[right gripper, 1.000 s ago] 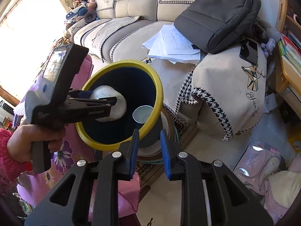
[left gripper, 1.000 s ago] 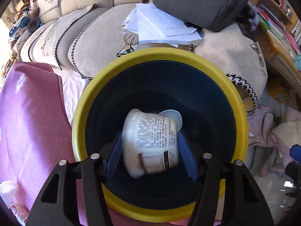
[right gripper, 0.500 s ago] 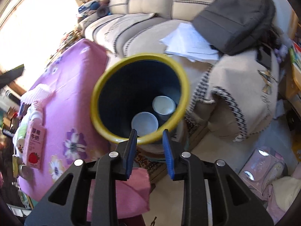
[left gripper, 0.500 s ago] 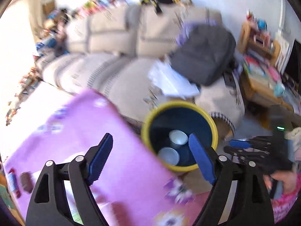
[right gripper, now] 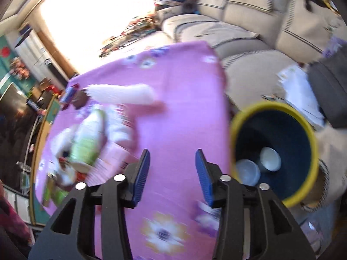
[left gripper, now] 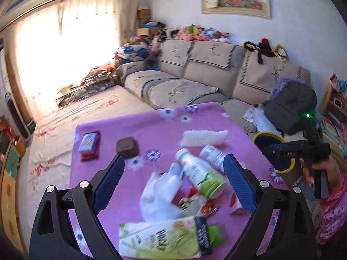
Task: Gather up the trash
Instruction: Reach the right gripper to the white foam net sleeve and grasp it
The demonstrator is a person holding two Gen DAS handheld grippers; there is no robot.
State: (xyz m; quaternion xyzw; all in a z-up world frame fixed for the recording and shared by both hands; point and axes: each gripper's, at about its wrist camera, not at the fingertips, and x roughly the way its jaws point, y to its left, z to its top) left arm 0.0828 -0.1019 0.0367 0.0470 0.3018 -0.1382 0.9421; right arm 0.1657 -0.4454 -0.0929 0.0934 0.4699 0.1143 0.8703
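Note:
The yellow-rimmed dark bin stands beside the table and holds two white cups; it also shows in the left wrist view. My left gripper is open and empty above a pile of trash on the purple tablecloth: a green-and-white bottle, a white cup, a crumpled white bag, and a green carton. My right gripper is open and empty over the tablecloth, left of the bin. It also shows in the left wrist view.
A white foam piece, a brown box and a blue packet lie farther back on the table. A beige sofa with a grey backpack and papers stands behind the bin.
My left gripper let the cup drop into the bin, then opened wide and swung back over the table's trash pile. My right gripper opened and moved left over the tablecloth.

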